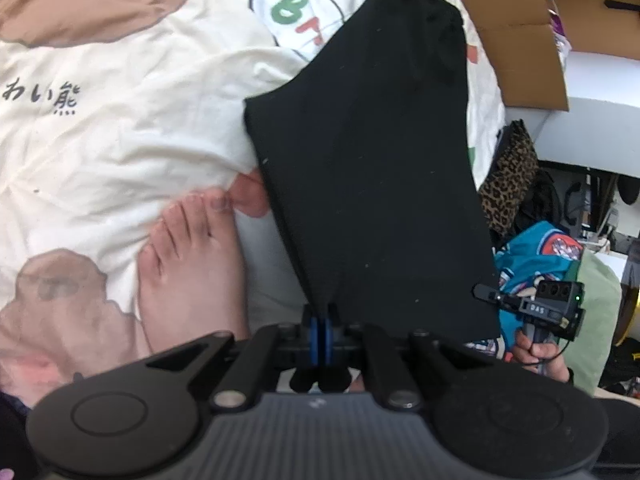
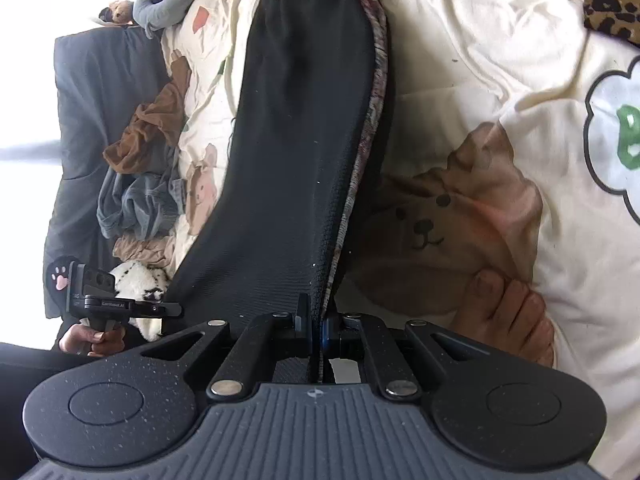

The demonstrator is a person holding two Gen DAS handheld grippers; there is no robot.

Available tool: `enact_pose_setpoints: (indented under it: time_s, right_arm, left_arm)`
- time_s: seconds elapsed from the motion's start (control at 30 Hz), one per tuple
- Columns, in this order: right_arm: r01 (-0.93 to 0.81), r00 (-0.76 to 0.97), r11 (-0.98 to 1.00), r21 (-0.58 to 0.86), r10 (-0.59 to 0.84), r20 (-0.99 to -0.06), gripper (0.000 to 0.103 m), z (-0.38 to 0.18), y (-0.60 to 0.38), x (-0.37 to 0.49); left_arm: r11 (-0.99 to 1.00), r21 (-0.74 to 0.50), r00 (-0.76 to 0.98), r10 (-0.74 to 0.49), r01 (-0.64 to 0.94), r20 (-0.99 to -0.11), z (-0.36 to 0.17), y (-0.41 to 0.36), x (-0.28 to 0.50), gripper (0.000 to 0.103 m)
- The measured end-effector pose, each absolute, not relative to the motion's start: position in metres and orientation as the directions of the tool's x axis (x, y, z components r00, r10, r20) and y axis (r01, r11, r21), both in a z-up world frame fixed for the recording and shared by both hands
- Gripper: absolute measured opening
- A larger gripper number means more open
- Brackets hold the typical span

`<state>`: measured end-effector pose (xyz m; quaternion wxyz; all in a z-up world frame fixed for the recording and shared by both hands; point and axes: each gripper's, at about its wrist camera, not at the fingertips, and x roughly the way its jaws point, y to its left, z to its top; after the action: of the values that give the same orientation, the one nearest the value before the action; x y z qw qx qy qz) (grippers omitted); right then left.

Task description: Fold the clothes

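Observation:
A black garment (image 1: 372,152) hangs stretched above a cream bedspread (image 1: 120,120) printed with bears. My left gripper (image 1: 321,316) is shut on one lower corner of it, the cloth pinched between the blue pads. In the right wrist view the same black garment (image 2: 304,128) runs away from the camera as a long taut band with a patterned edge. My right gripper (image 2: 316,320) is shut on its near end. The other gripper shows in each view: the right one (image 1: 486,292) at the lower right, the left one (image 2: 176,310) at the lower left, each in a hand.
A person's bare foot (image 1: 188,264) rests on the bedspread beside the garment, seen also as a foot (image 2: 508,316) in the right wrist view. Loose clothes (image 2: 148,168) lie piled at the bed's edge. A cardboard box (image 1: 516,32) and leopard-print cloth (image 1: 508,176) sit beyond the bed.

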<state>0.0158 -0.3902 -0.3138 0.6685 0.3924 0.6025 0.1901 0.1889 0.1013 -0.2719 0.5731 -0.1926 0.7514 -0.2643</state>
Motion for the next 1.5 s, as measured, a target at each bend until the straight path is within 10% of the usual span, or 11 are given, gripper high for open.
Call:
enact_pose_setpoints:
  time_s: [1.5]
  right_arm:
    - [0.124, 0.457, 0.704, 0.699, 0.585, -0.670, 0.003, -0.324, -0.409, 0.178]
  left_arm:
    - [0.768, -0.575, 0.069, -0.614, 0.282, -0.786, -0.265, 0.007, 0.341, 0.004]
